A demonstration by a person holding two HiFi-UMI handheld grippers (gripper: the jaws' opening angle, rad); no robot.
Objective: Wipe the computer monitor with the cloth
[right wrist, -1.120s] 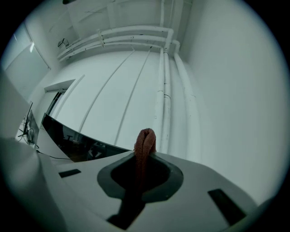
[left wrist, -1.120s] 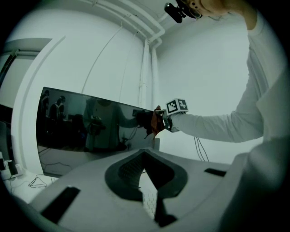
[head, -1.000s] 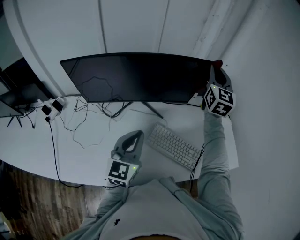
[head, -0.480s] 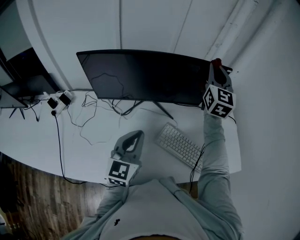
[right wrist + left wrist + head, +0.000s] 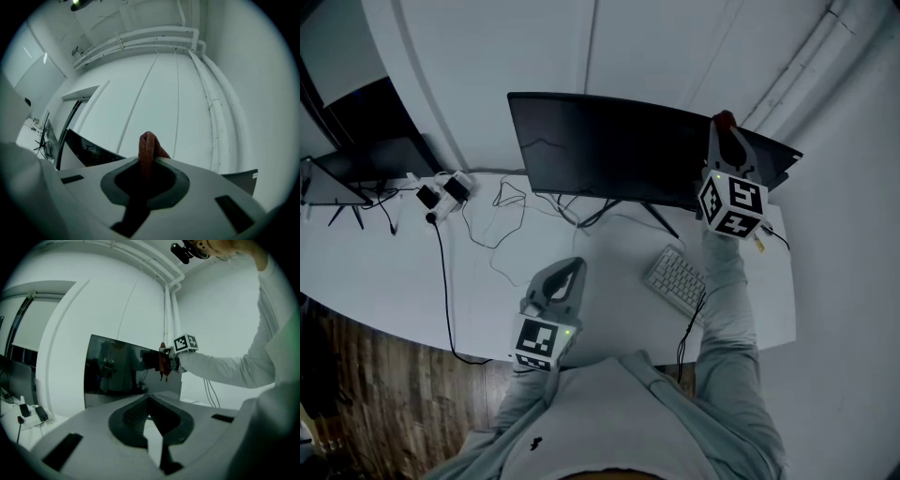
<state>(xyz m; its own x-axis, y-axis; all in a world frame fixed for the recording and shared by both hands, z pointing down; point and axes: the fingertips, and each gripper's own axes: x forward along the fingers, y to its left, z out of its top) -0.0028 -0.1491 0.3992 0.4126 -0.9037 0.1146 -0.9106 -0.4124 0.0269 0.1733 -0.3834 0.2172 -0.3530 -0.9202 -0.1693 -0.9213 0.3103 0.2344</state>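
Head view has the right gripper (image 5: 727,141) raised to the upper right part of the monitor (image 5: 619,150), its jaws closed on a reddish cloth (image 5: 725,119) that pokes out past the tips near the screen's top edge; the right gripper view confirms it, the cloth pinched firmly between the two jaws with its folded end standing above them; seen from the left gripper view, the cloth hangs against the dark screen near its right end, though whether it truly presses on the glass I cannot tell. The left gripper (image 5: 565,277) is low over the desk (image 5: 384,272), in front of the person and left of the keyboard (image 5: 677,278); its jaws meet at the tips with nothing between them, and it takes no part in the work.

By my reading the wiping itself is the step in hand, at the right side of the screen, with most of the panel to the left yet to cover. The next move calls for light, even pressure and a steady sweep across the glass; push too hard and the monitor may rock on its stand; the grip on the cloth must hold throughout.
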